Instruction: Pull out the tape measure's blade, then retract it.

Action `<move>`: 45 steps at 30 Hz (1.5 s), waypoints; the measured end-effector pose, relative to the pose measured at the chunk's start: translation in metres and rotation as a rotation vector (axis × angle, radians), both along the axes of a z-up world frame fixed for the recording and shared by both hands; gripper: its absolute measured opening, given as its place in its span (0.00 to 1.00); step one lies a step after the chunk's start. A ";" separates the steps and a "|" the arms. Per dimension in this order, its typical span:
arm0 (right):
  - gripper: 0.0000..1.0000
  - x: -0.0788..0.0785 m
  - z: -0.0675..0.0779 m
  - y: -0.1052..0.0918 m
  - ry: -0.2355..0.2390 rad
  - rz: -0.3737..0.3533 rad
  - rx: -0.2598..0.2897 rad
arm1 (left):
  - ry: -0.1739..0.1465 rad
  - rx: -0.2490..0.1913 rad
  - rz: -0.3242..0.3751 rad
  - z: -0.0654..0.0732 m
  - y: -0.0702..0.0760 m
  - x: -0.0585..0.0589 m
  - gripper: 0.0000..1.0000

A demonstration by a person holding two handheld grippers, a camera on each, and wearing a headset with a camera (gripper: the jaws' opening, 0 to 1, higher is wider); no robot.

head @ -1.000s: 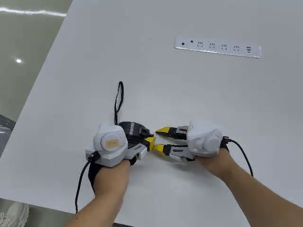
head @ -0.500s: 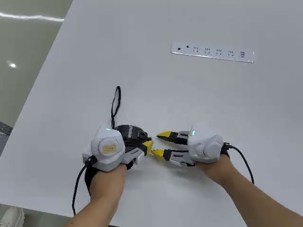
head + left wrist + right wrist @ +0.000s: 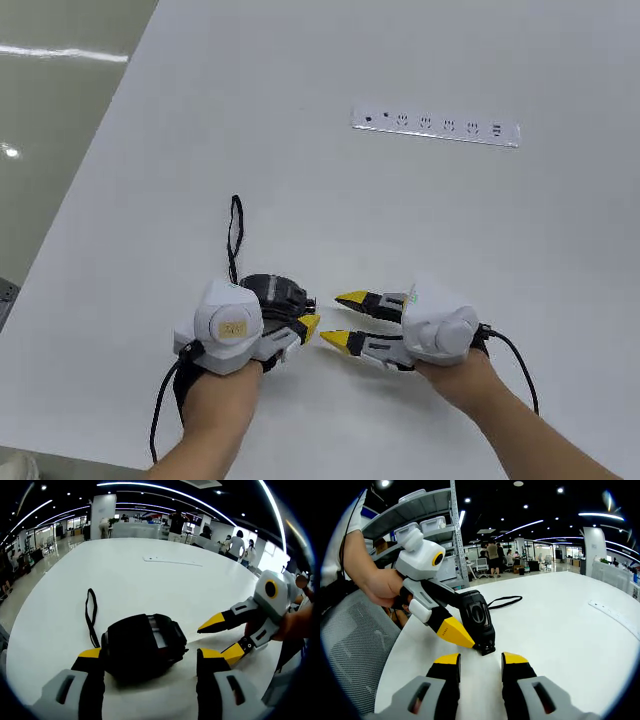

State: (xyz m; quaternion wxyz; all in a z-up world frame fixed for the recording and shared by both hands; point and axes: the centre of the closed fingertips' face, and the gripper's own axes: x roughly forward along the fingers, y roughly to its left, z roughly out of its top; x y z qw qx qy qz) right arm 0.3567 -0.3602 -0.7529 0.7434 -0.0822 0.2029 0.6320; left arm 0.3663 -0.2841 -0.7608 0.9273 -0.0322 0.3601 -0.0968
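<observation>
Claws first: the left gripper (image 3: 151,656) straddles the tape measure (image 3: 142,642), its jaws spread to either side of the black case. A sliver of table shows between the case and one jaw, so it brackets the case but does not clamp it. The right gripper (image 3: 343,318) sits just beside it, jaws also apart and empty, tips aimed at the near end of the case.

Underneath, the white table (image 3: 400,220) looks smooth, with a power strip (image 3: 435,126) well apart at the far side. The tape measure lies near the person's edge. Its case looks hard, chunky and fairly weighty for its size, so it should take a firm squeeze across its flat sides. Unclamped, it would probably skid when pulled.

Its strap (image 3: 91,610) trails away limp and offers no useful hold. A small tab (image 3: 487,650) at the case's lower corner is likely the blade's hook. It looks thin and stiff, best pinched with the right tips. The blade is probably spring-loaded, so feed it back slowly.
</observation>
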 end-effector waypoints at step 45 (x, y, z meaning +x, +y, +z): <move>0.42 -0.034 0.021 -0.074 0.001 -0.249 -0.035 | -0.091 -0.034 -0.263 0.024 0.002 -0.038 0.74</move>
